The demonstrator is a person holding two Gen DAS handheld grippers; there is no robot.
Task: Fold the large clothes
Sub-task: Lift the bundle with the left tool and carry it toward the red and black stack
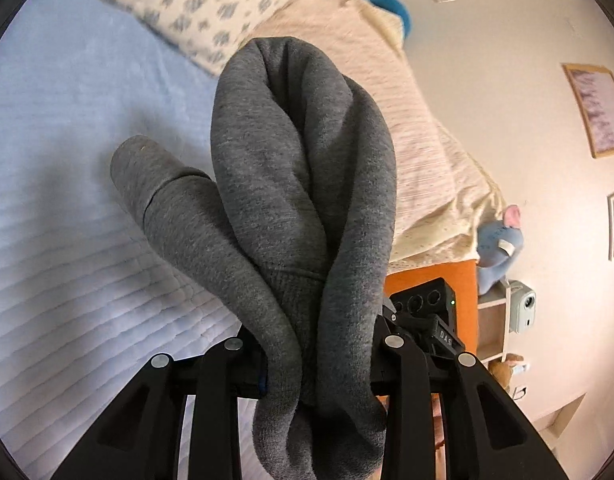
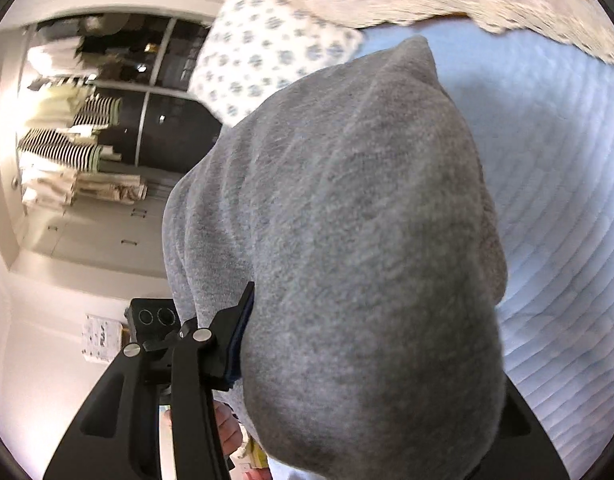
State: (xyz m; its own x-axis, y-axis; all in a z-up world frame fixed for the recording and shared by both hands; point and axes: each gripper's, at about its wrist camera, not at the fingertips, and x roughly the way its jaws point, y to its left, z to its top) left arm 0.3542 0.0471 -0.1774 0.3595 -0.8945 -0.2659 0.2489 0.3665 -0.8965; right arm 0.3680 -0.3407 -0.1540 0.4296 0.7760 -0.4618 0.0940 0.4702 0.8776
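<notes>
Two grippers are up off the bed, and both have a bunch of the same grey fleece sweatshirt (image 1: 303, 208) clamped between their fingers. In my left wrist view, the left gripper (image 1: 319, 364) is clenched on a thick gathered roll of the fabric, with one ribbed-cuff sleeve (image 1: 159, 184) sticking out to the side. In my right wrist view, the right gripper (image 2: 347, 344) grasps another bundle that drapes over its far finger and hides it; only the near finger, pressed against the cloth, shows.

The sweatshirt hangs in the air above the pale blue quilted bedspread (image 1: 67, 200), between my two grippers, not laid out flat. I judge the fold is at an early stage: the garment is gathered and lifted, no neat crease or flat panel shows, and it remains to be spread on the bedspread, the sleeves brought in and the body folded over.

Around it I see a white pillow with a blue floral print (image 1: 195, 4), a cream knitted blanket (image 1: 411, 128) and a blue plush toy (image 1: 499, 248) by the wall.

Writing: the other gripper's body (image 1: 431, 312), seen beside my left one, carries small white letters that I read as "DAS". A white box (image 2: 101, 338) on the floor has dark print too blurred to read.
</notes>
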